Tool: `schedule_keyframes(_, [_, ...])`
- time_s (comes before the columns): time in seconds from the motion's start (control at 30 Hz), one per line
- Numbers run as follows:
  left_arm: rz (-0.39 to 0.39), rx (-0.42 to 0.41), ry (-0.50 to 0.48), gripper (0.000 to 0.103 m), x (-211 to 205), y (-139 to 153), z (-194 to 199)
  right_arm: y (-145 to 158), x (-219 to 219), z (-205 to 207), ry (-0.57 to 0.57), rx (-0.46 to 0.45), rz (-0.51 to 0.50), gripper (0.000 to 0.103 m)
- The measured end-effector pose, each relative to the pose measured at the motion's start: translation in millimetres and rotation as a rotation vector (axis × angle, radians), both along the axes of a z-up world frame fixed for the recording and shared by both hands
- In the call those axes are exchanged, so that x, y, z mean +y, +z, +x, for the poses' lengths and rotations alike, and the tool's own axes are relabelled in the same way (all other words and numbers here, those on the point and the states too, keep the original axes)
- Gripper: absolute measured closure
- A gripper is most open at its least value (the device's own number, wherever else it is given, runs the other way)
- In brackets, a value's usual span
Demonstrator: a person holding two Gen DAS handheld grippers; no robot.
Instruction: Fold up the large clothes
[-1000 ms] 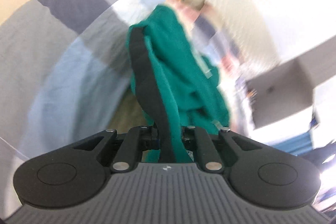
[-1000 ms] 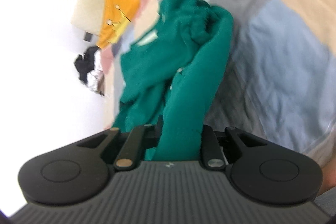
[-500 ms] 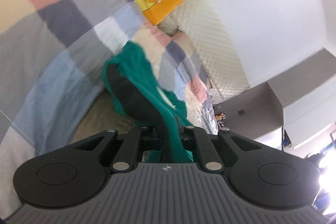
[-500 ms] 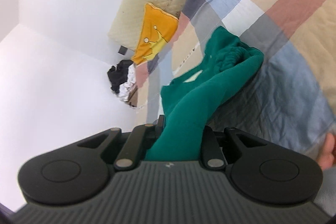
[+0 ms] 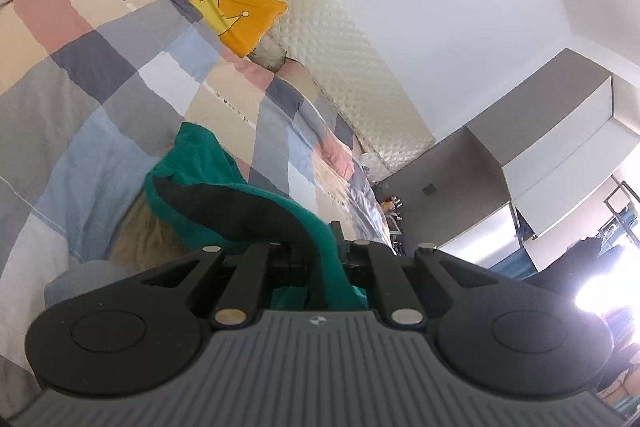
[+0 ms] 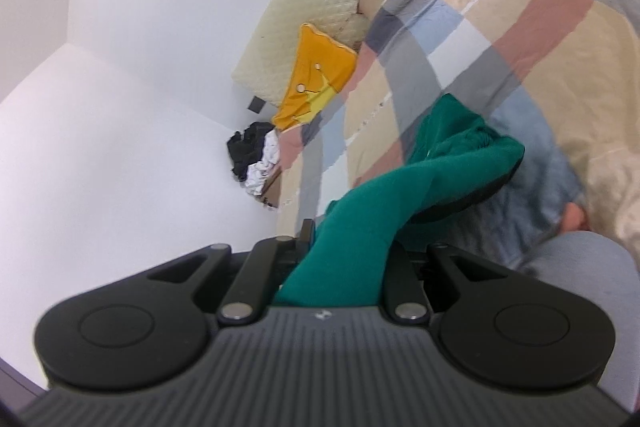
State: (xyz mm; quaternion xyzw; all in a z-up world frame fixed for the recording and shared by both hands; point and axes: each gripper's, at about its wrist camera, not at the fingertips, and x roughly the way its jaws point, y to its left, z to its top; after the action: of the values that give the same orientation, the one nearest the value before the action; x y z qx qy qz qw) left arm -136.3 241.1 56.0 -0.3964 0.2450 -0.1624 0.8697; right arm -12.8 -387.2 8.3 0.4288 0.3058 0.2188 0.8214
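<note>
We hold a big green garment (image 5: 192, 163) up over the bed (image 5: 100, 75) with both grippers. The left gripper (image 5: 320, 267) has its jaws pinched tight on a bunch of the green cloth, and a dark band (image 5: 240, 203) of the cloth runs right into them. The right gripper (image 6: 344, 259) has its jaws pinched tight on another thick bunch of the same green cloth (image 6: 400, 203). The far end of the garment droops down toward the checked blanket (image 6: 480, 39); we cannot tell if it touches.

What can go wrong? The cloth is all scrunched up, not flat. If we lay it down like this, we think it lands in a lump and the fold comes out crooked. The bunches in the jaws are fat, so we think some cloth can slip out if we shake or pull hard. If we pull our two hands far apart too fast, one side may pop free.

There is lots of open blanket in front of us to spread the garment on. The yellow pillow (image 5: 232, 15) sits far up by the padded headboard (image 5: 340, 47), well apart from the cloth. The pile of clothes (image 6: 256, 159) in the corner is well apart too.
</note>
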Motion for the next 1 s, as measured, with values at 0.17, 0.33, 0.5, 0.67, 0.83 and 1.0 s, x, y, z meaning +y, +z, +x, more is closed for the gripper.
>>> schedule_keyframes(0.17, [0.007, 0.030, 0.024, 0.093, -12, -6, 73, -19, 2, 58, -0.060, 0.085, 0.013, 0.086])
schedule_keyframes(0.33, [-0.009, 0.097, 0.135, 0.093, -5, -10, 175, -36, 6, 135, -0.135, 0.164, 0.071, 0.086])
schedule_keyframes(0.5, [0.015, 0.181, 0.216, 0.093, 2, -20, 254, -55, 10, 195, -0.204, 0.229, 0.098, 0.086])
schedule_keyframes(0.67, [0.053, 0.214, 0.283, 0.093, 6, -39, 317, -78, 15, 239, -0.237, 0.260, 0.119, 0.086])
schedule_keyframes(0.83, [0.077, 0.214, 0.351, 0.092, 8, -79, 368, -110, 22, 278, -0.282, 0.278, 0.152, 0.086])
schedule_keyframes(1.0, [0.071, 0.239, 0.402, 0.092, 14, -137, 405, -143, 30, 305, -0.290, 0.271, 0.102, 0.086])
